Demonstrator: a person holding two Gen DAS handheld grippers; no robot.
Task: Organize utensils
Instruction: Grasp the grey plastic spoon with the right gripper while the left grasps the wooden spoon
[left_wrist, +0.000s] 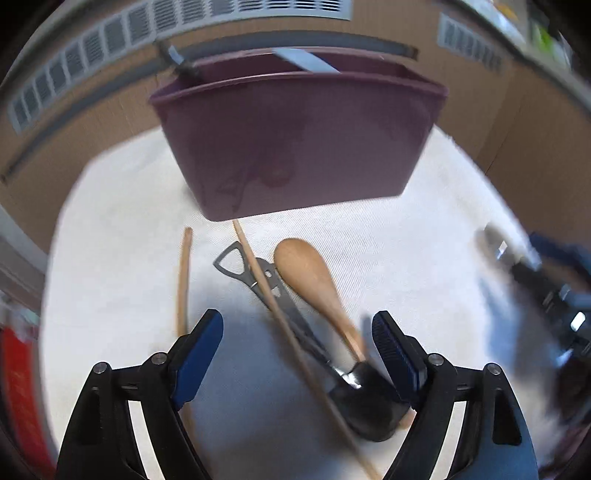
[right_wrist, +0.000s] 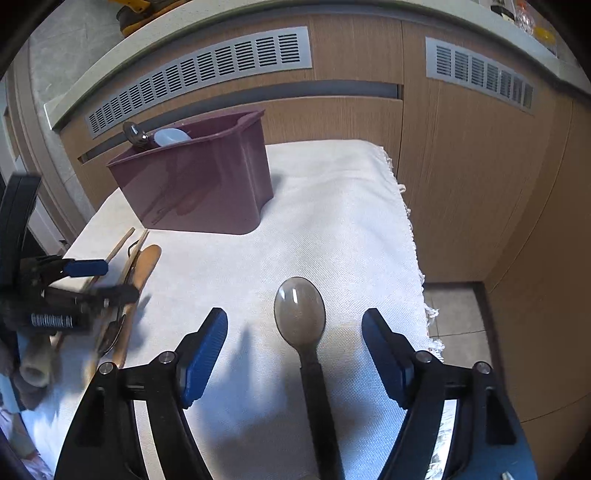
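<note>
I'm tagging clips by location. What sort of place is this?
Probably a home kitchen: wooden cabinets with vent grilles under a countertop, and a cloth-covered table holding utensils.

Two chopsticks (left_wrist: 183, 273) — one bin (left_wrist: 295, 147), one wooden spoon (left_wrist: 310, 280)

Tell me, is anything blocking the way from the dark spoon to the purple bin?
Nothing visible does. The dark spoon lies between the open fingers of the right gripper, and only bare white cloth lies between it and the purple bin. The other utensils sit off to the left.
</note>
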